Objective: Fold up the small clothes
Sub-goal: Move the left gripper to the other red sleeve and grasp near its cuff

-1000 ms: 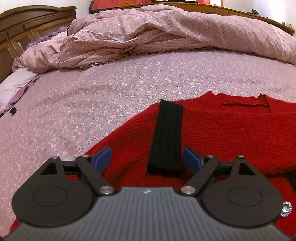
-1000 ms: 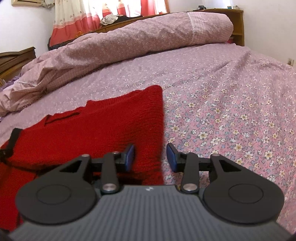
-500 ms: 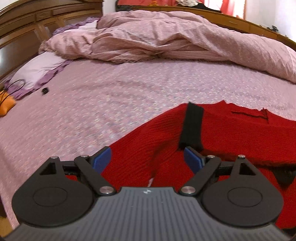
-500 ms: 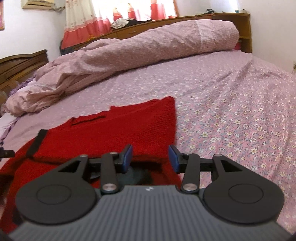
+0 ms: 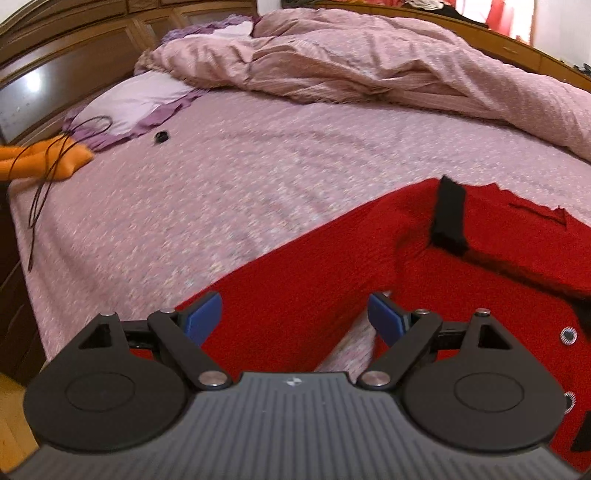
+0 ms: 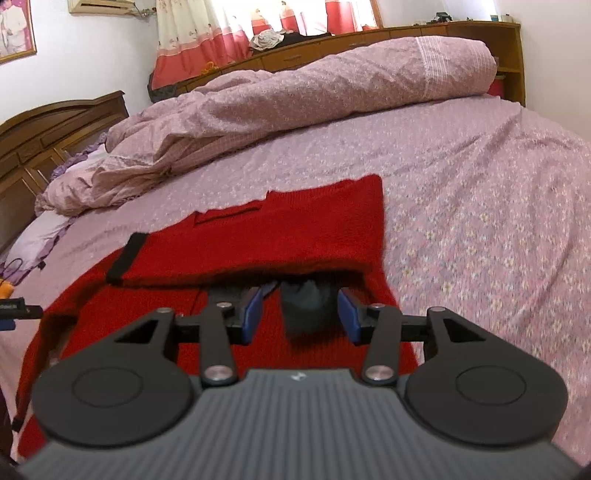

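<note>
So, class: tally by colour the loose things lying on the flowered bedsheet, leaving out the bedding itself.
Red: 1, the red cardigan
Orange: 1, the orange cloth
Black: 2, the thin black cord and a small black object
Total: 4

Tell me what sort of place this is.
A home bedroom, most likely: a bed with a floral sheet, a bunched quilt along its far side, a wooden headboard, and a curtained window.
</note>
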Available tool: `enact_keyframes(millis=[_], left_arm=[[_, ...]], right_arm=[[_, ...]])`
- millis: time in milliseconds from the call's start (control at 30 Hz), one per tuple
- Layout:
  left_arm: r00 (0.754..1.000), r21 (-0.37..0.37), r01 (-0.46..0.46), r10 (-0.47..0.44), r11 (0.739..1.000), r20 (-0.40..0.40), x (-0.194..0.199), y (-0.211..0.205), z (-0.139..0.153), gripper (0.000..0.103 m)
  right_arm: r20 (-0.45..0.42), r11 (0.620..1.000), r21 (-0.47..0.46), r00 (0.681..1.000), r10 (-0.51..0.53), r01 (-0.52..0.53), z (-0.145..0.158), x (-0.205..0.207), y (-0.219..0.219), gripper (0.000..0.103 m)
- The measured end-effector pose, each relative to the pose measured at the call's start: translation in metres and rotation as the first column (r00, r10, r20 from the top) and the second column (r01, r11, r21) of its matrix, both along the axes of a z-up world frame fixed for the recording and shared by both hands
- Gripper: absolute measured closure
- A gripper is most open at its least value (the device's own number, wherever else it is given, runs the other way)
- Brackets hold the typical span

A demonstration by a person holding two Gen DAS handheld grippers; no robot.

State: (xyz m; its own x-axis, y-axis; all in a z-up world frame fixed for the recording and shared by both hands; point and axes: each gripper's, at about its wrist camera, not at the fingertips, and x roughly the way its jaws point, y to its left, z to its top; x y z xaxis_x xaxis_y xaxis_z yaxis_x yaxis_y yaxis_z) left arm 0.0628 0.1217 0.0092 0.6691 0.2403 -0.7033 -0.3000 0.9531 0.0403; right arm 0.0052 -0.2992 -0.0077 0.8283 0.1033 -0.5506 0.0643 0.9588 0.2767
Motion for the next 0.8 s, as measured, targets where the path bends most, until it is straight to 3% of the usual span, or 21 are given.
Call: enact_keyframes(millis=[400, 800], left_arm=[[0.997, 0.032, -0.056, 0.057, 0.998, -0.042, -0.026, 0.025, -0.027, 0.014], [0.998, 0.042, 0.04, -0.038, 0.998, -0.054, -0.038, 0.026, -0.046, 0.011]], right_arm=[[-0.057, 1.0, 0.015, 0.998, 0.013, -0.012, -0.014, -0.023, 0.014, 0.055], [-0.121, 0.999, -0.006, 0.992, 0.038, -0.039, -0.024, -0.021, 0.028, 0.055]])
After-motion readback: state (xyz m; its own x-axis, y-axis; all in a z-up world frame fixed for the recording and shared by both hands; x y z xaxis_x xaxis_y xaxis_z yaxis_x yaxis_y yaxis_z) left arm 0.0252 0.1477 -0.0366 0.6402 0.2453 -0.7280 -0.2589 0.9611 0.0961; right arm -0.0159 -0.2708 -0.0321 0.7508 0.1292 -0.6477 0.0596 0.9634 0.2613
